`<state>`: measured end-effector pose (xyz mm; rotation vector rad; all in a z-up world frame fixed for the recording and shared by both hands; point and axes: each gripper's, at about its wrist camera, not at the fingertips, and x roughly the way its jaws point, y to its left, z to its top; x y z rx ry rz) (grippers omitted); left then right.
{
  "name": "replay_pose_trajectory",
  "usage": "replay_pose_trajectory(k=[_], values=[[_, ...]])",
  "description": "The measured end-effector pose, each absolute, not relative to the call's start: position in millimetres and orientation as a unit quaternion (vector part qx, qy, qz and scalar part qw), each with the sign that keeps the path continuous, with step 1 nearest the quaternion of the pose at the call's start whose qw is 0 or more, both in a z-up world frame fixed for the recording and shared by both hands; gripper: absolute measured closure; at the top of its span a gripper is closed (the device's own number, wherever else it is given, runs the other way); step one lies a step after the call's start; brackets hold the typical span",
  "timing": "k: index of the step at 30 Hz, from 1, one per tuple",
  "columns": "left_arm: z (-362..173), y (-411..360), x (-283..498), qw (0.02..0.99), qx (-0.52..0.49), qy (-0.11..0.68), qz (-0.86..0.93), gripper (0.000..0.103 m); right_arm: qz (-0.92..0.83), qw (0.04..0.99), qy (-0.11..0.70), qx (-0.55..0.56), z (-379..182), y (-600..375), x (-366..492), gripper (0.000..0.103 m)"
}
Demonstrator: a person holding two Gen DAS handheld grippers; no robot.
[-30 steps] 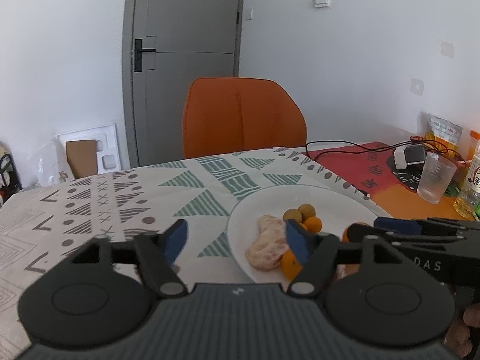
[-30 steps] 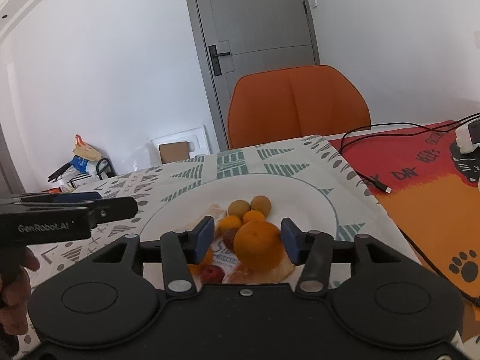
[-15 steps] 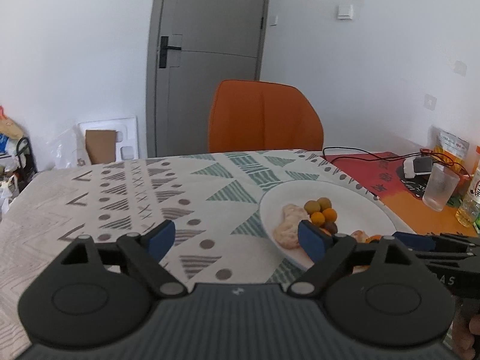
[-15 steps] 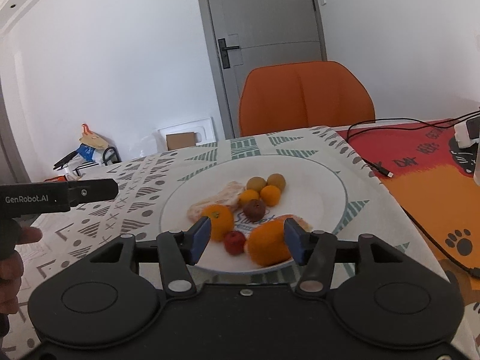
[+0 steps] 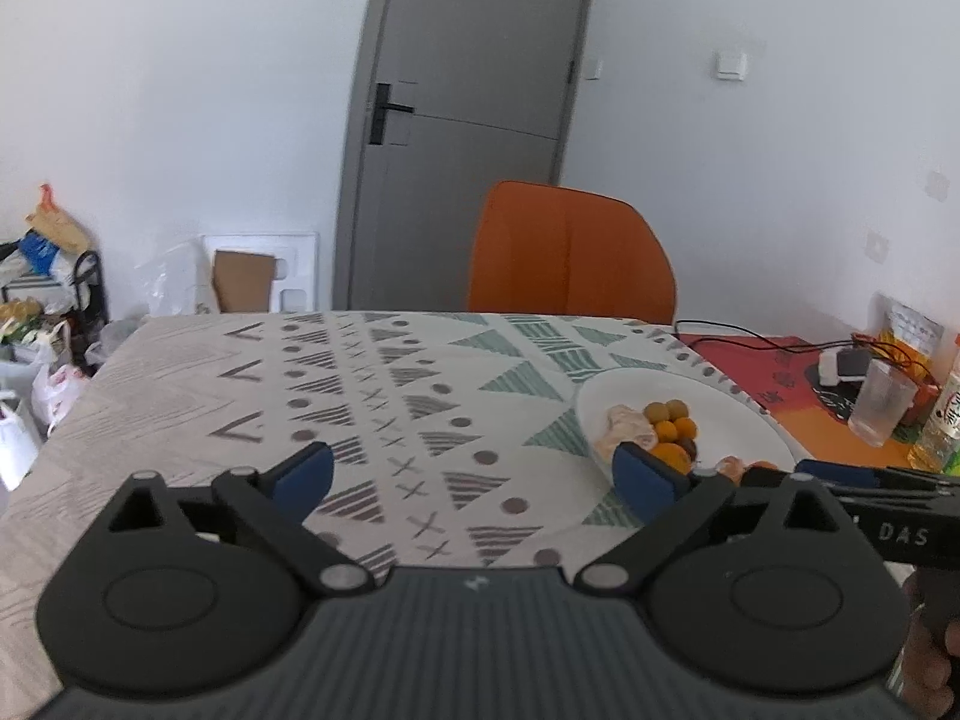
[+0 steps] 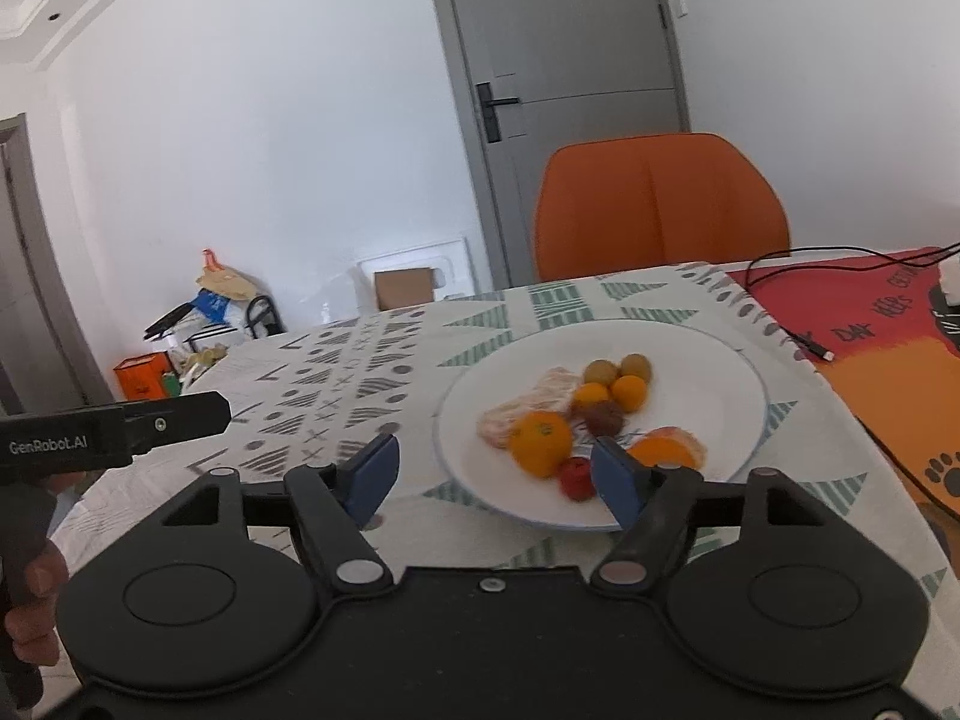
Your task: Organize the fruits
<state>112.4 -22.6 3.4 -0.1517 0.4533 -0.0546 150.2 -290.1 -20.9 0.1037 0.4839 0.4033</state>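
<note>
A white plate (image 6: 708, 360) on the patterned tablecloth holds several fruits: an orange (image 6: 540, 443), a second orange (image 6: 666, 453), a small red fruit (image 6: 575, 474), small orange and green-brown round fruits (image 6: 624, 381) and a pale peeled piece (image 6: 528, 405). The plate also shows in the left wrist view (image 5: 732, 414). My right gripper (image 6: 492, 480) is open and empty, above the plate's near left rim. My left gripper (image 5: 474, 477) is open and empty over the cloth, left of the plate.
An orange chair (image 6: 660, 204) stands behind the table. A red and orange mat (image 6: 888, 348) with a black cable lies to the right. A clear cup (image 5: 882, 408) and a bottle (image 5: 942, 420) stand at the far right. Bags and clutter sit on the floor at left.
My right gripper let go of the orange onto the plate, opened wider and pulled back to the left. My left gripper moved back and left, away from the plate.
</note>
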Motion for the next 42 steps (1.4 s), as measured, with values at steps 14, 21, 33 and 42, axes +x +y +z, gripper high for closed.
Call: replay_pose_trajectory(k=[14,21,33,42], values=[[16.4,6.2,66.8,0.972,-0.083,0.219,-0.007,0.000,0.235,0.942,0.232,0.060,-4.9,-278.0,122.1,0.002],[21.4,16.7,45.6,0.973,-0.097,0.209,0.002,0.000,0.239,0.942,0.230,0.055,2.0,-282.0,107.0,0.000],[16.1,16.7,20.0,0.971,-0.087,0.223,0.018,0.000,0.224,0.941,0.247,0.059,-2.9,-298.8,85.4,0.000],[2.9,23.4,7.5,0.967,-0.095,0.229,0.055,0.000,0.234,0.935,0.261,0.045,-16.1,-303.2,82.8,0.000]])
